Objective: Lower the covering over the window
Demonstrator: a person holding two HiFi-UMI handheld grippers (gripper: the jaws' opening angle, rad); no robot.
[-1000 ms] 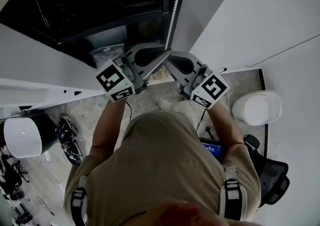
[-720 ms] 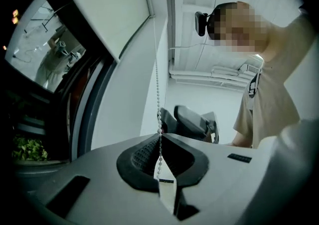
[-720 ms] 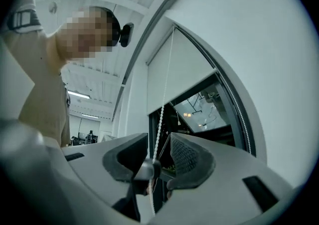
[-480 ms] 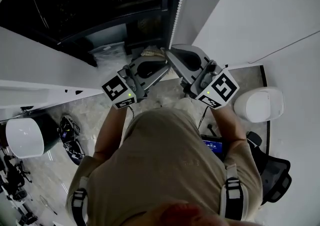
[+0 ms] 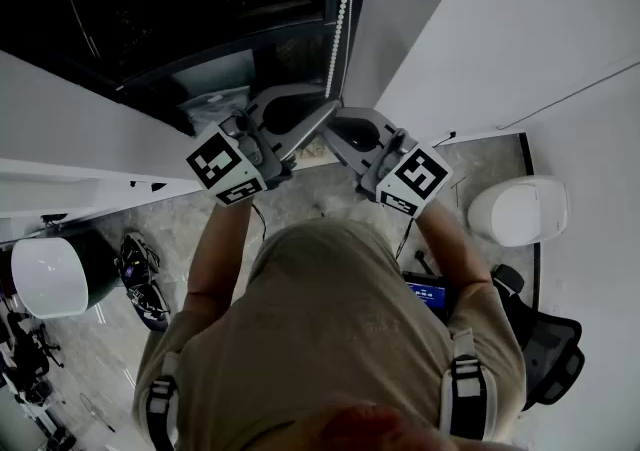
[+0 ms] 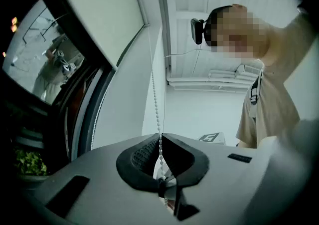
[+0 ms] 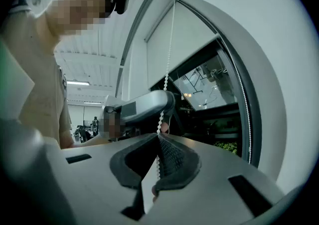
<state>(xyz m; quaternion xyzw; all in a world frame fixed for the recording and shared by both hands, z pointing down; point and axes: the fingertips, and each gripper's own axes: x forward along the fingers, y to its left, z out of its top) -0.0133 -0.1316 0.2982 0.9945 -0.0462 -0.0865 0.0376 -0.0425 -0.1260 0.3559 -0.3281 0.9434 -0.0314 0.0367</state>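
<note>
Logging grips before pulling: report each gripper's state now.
Left gripper: shut on the white beaded blind cord.
Right gripper: just closed, shut on the same cord.

**Q:** What does the person wear?

**A:** A beige short-sleeved shirt (image 5: 340, 329). Grey webbing straps (image 5: 461, 394) with buckles cross both shoulders. A black camera (image 6: 198, 29) is mounted at the head.

**Q:** How are the hand tools built?

**A:** The left gripper (image 6: 160, 139) and right gripper (image 7: 158, 139) have smooth grey shells with rectangular slots. Each carries a white cube (image 5: 222, 164) printed with black square markers. The pads (image 7: 172, 161) are black and ribbed. A thin dark cable (image 5: 258, 221) trails from the left unit.
</note>
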